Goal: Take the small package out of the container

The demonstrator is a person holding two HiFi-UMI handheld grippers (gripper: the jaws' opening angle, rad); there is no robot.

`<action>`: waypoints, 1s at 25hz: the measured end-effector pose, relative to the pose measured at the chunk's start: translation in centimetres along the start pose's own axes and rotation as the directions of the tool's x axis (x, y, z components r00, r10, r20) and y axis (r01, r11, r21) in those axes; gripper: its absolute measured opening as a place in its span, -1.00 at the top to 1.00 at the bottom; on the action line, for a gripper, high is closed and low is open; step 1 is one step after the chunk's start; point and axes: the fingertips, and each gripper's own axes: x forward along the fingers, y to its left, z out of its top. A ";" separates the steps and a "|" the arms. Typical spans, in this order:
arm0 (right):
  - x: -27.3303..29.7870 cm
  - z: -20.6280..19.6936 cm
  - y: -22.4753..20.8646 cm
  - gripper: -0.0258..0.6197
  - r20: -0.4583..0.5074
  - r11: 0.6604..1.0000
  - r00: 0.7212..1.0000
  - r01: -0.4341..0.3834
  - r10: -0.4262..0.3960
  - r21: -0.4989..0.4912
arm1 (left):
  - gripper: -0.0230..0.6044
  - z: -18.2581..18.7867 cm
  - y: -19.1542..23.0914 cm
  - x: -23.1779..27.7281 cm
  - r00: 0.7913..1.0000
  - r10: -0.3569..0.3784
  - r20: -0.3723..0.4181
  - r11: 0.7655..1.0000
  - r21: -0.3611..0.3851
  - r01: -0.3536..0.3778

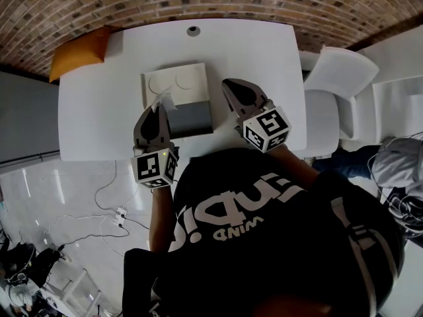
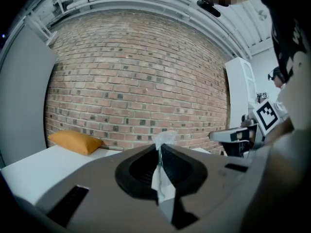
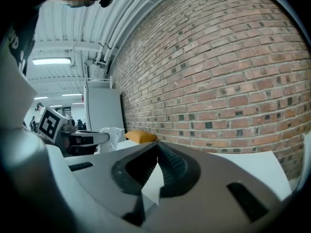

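Observation:
My left gripper (image 1: 160, 108) is shut on a small clear plastic package (image 1: 163, 100), held above the left side of the container. In the left gripper view the crinkled package (image 2: 164, 141) sticks up from between the closed jaws. The container is a grey box (image 1: 192, 119) with a white lid (image 1: 176, 83) lying open behind it on the white table (image 1: 92, 111). My right gripper (image 1: 228, 87) hovers just right of the container, its jaws shut with nothing between them (image 3: 156, 145). The right gripper view shows the left gripper with the package (image 3: 111, 135).
An orange cushion (image 1: 79, 53) lies at the table's far left corner, against the brick wall. A white chair (image 1: 338, 72) stands to the right of the table. Cables and a power strip (image 1: 119, 212) lie on the floor at the left. A small round grommet (image 1: 193, 30) sits at the table's far edge.

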 end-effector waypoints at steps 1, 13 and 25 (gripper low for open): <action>0.0 0.0 0.0 0.92 0.000 1.000 1.000 0.001 -0.001 0.000 | 0.83 0.0 0.0 0.0 1.000 0.000 0.000 1.000 0.000 0.000; 0.0 -0.1 -0.1 0.92 -0.006 1.000 1.000 0.001 -0.001 0.003 | 0.83 -0.2 0.1 -0.1 1.000 0.007 -0.004 1.000 -0.012 -0.007; 0.0 -0.4 -0.1 0.92 -0.016 1.000 1.000 0.008 -0.008 0.007 | 0.83 -0.7 0.2 -0.1 1.000 -0.004 -0.016 1.000 -0.002 0.003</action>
